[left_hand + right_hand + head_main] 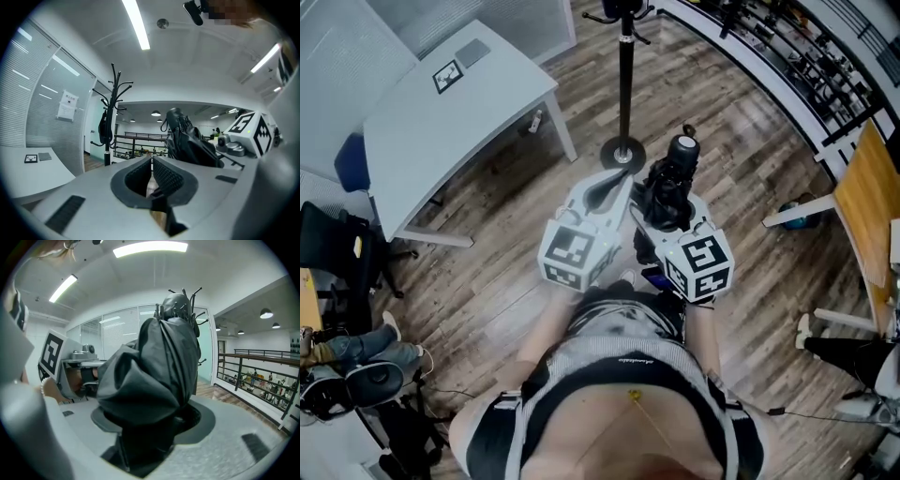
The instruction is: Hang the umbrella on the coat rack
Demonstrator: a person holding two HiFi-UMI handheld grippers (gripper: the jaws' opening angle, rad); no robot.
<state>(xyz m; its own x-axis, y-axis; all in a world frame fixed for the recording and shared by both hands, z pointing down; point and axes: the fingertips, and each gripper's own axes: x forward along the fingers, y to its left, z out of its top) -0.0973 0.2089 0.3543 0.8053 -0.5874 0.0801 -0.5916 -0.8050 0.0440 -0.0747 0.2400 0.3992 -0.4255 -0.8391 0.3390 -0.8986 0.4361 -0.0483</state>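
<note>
A folded black umbrella (676, 169) stands up out of my right gripper (661, 211), which is shut on its lower part. In the right gripper view the umbrella's (154, 366) bunched fabric fills the space between the jaws of the right gripper (150, 427). My left gripper (614, 185) is just left of it, shut with nothing between the pads (164, 176). The umbrella (187, 140) shows to its right. The black coat rack (625, 84) stands ahead on the wood floor. Its hooks (112, 86) rise at the left of the left gripper view.
A dark bag (104, 129) hangs on the coat rack. A grey table (450, 103) stands at the left, with a black office chair (337, 244) nearer. A wooden table (872, 206) is at the right, and a black railing (787, 47) runs behind.
</note>
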